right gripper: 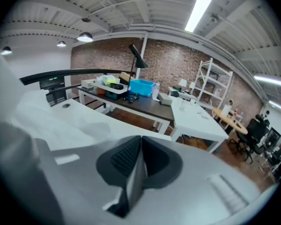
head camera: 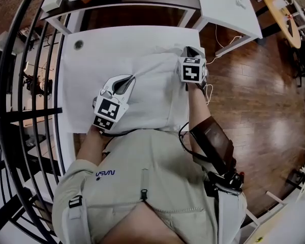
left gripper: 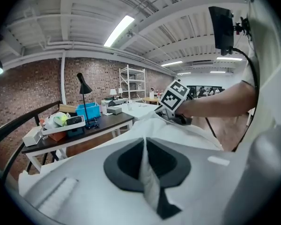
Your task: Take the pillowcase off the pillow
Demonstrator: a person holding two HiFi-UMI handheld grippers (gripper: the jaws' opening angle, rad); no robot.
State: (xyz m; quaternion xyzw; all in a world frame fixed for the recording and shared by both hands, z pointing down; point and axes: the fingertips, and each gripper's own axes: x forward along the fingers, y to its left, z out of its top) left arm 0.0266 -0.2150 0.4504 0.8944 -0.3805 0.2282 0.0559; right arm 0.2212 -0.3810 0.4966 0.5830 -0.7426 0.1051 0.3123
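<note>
Head view | pillowcase point(head camera: 152, 90) flat on table point(head camera: 117, 39) | left gripper point(head camera: 128, 81) clenched on its cloth, right gripper point(head camera: 191, 54) likewise at far right corner | we advise: keep both pinches firm, pull evenly.

We are in a loft-like lab or workshop office. A brick wall point(right gripper: 178, 62) rises under a bare ceiling point(left gripper: 84, 13) of beams and ducts with strip lights point(left gripper: 118, 30), over a wood floor point(head camera: 254, 95). White desks point(head camera: 229, 6) adjoin a dark desk point(left gripper: 91, 125) carrying a lamp point(left gripper: 82, 81) and a blue bin point(left gripper: 88, 110). A shelf rack point(left gripper: 131, 83) stands by the wall, with office chairs point(right gripper: 253, 130) beyond.
</note>
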